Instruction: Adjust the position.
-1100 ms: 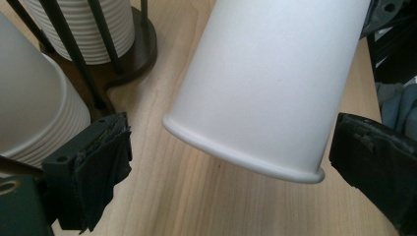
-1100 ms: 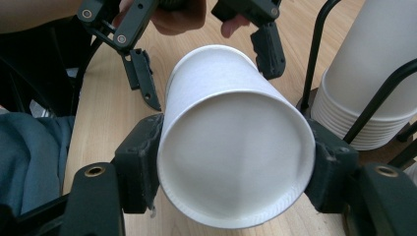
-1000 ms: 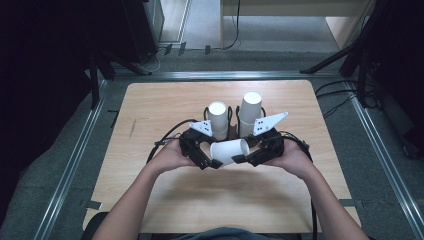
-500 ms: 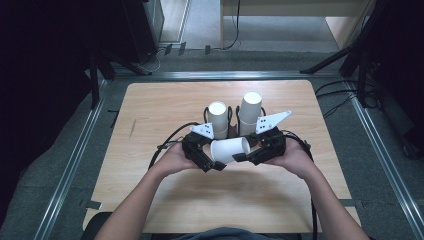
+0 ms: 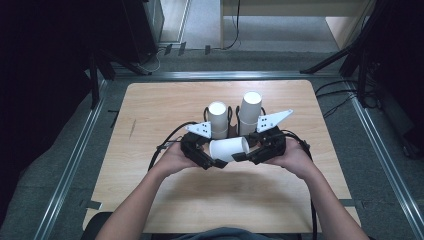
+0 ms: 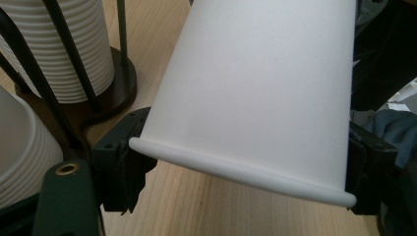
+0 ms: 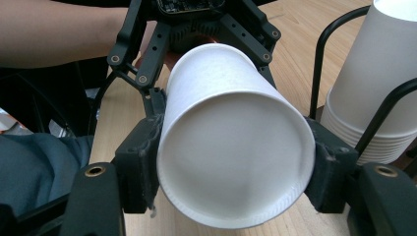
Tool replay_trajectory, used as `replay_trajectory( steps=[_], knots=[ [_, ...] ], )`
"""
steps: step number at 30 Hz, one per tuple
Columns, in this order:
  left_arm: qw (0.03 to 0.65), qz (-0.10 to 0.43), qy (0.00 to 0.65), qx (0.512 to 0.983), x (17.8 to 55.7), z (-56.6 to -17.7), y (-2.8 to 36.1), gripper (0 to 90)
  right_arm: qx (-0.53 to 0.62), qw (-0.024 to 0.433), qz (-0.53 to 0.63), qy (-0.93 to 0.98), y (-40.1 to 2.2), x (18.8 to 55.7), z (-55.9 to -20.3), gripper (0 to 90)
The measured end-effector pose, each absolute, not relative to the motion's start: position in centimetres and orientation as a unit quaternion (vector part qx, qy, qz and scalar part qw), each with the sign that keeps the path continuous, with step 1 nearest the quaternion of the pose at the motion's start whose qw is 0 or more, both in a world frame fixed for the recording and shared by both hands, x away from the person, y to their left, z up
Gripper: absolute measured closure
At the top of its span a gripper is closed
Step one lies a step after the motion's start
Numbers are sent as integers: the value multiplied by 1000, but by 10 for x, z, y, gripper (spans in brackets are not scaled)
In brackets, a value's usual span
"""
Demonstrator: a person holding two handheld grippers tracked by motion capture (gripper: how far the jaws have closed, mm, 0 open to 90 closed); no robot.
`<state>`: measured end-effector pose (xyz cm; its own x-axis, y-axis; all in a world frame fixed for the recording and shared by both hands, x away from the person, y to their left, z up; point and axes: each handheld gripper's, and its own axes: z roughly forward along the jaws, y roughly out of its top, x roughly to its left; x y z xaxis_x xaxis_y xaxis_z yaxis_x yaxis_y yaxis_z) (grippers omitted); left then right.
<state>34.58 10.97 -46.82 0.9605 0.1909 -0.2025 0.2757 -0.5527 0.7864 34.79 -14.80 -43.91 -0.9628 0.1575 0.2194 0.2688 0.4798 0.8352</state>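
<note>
From above, we are seeing a white paper cup (image 5: 228, 149) lying on its side over the wooden table (image 5: 150, 105), pinched between the left gripper (image 5: 218, 161) and the right gripper (image 5: 239, 156), just in front of two cup stacks (image 5: 218, 119) in black wire holders.

In the left gripper view, its jaws are pressing the cup's (image 6: 260, 98) rim end from both sides.

In the right gripper view, its jaws are clamping the cup's (image 7: 236, 142) closed base (the left gripper (image 7: 196, 29) is gripping the far end).
</note>
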Motion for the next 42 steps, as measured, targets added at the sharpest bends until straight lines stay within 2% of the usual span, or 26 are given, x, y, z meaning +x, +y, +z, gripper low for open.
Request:
replay_trajectory(
  steps=[8,9,12,25,42],
  knots=[
    [450,-58,137,880,349,-468,113,238,-122,48,-491,-861,-146,347,-440,326],
    [436,-56,144,887,351,-466,115,237,-122,40,-489,-863,-146,346,-440,289],
    [427,-55,150,890,353,-462,118,237,-130,30,-483,-865,-148,347,-440,261],
    [397,-37,157,904,356,-440,128,236,-132,17,-459,-879,-146,347,-445,250],
    [305,-29,121,944,365,-432,117,236,-122,4,-437,-891,-141,344,-450,236]
  ],
)
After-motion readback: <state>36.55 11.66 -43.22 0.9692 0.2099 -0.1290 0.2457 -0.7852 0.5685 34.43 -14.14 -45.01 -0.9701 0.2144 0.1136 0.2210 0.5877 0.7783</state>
